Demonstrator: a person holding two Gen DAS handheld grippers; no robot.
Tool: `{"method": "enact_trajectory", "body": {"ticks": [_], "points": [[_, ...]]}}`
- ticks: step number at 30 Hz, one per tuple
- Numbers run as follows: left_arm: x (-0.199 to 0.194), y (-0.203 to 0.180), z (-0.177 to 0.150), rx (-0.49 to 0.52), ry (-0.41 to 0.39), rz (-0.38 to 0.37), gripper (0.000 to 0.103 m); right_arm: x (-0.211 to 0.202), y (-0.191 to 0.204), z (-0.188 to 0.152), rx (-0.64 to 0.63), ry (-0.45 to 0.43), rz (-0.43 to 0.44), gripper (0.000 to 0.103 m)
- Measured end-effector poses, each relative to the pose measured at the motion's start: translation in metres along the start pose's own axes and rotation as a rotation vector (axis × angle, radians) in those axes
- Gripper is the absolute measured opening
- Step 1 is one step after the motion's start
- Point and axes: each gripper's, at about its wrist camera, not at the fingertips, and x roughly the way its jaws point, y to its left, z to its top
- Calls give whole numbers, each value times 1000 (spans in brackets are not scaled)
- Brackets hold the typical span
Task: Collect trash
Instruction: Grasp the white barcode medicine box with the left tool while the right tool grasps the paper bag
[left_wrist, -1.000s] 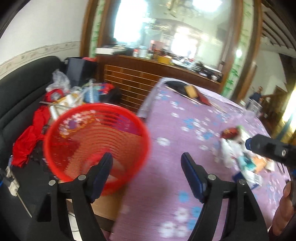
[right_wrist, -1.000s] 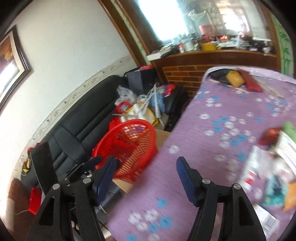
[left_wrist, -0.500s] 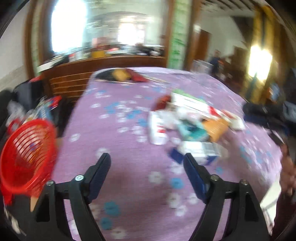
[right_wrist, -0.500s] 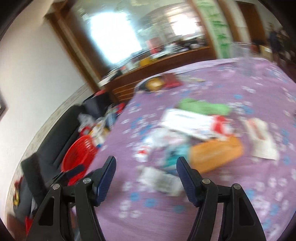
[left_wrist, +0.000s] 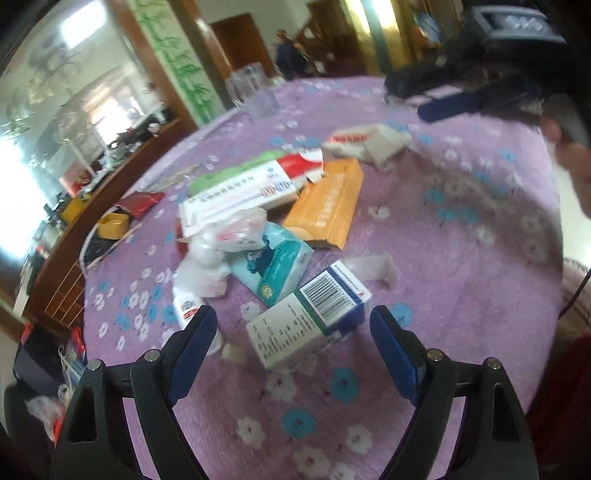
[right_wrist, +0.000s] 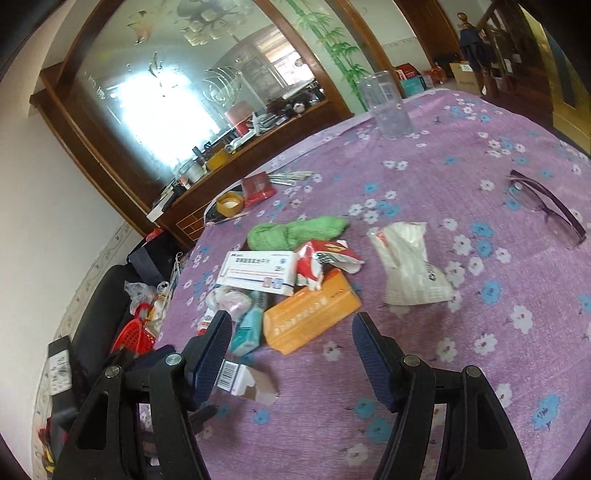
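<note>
A pile of litter lies on the purple flowered tablecloth (right_wrist: 480, 350). My left gripper (left_wrist: 293, 317) hovers low over it, its jaws opening. A white and blue barcode box (left_wrist: 295, 332) lies between the fingertips, untouched. Beyond it are a teal tissue pack (left_wrist: 273, 266), crumpled white plastic (left_wrist: 218, 251), an orange box (left_wrist: 328, 203) and a long white medicine box (left_wrist: 243, 192). My right gripper (right_wrist: 292, 319) is open and holds nothing. The orange box (right_wrist: 310, 317) lies just ahead of its tips. A red basket (right_wrist: 135, 334) stands off the table's left edge.
A green cloth (right_wrist: 295, 230), a torn red and white pack (right_wrist: 325, 258) and a white wrapper (right_wrist: 410, 266) lie further in. Purple glasses (right_wrist: 546, 206) rest at the right, a clear jug (right_wrist: 386, 105) at the far side. A cluttered black sofa (right_wrist: 96, 306) lies left.
Both grippers have swung away from the red basket by the sofa and now face the litter pile on the table. The left jaws stand wider than before.
</note>
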Motion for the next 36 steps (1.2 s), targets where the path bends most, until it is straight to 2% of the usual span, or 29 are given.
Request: {"method": "enact_trajectory", "body": {"ticks": [2,6,11,14,16,17,20,23,30,32,34,36], "points": [[10,4,2,1,22,-4,84,0,-5,-1,8,2,-4,72],[22,6,3,-7,57,-58,84,-2,-15,1,32,-2,-14,72],[17,-8,-2,-33,69,-117,82,-1,-31,4,59,-8,-38,72],[10,-18,-2,-75,75,-112,63,2,-38,8,68,-11,-69,72],[7,-21,-3,-106,84,-141,45,4,-43,11,69,-19,-106,72],[6,-22,-3,-122,92,-152,43,6,-45,14,68,-20,-125,72],[5,-24,-1,-147,85,-147,44,15,-50,23,51,-27,-204,72],[9,-21,3,-177,85,-128,54,31,-52,30,16,-8,-272,72],[19,-25,8,-245,62,-146,54,68,-61,32,-26,47,-340,72],[22,-25,7,-276,62,-146,52,73,-60,30,-46,57,-353,69],[26,-24,6,-314,66,-153,44,77,-61,29,-55,67,-369,65],[28,-22,4,-349,65,-147,42,82,-64,27,-48,82,-371,60]]}}
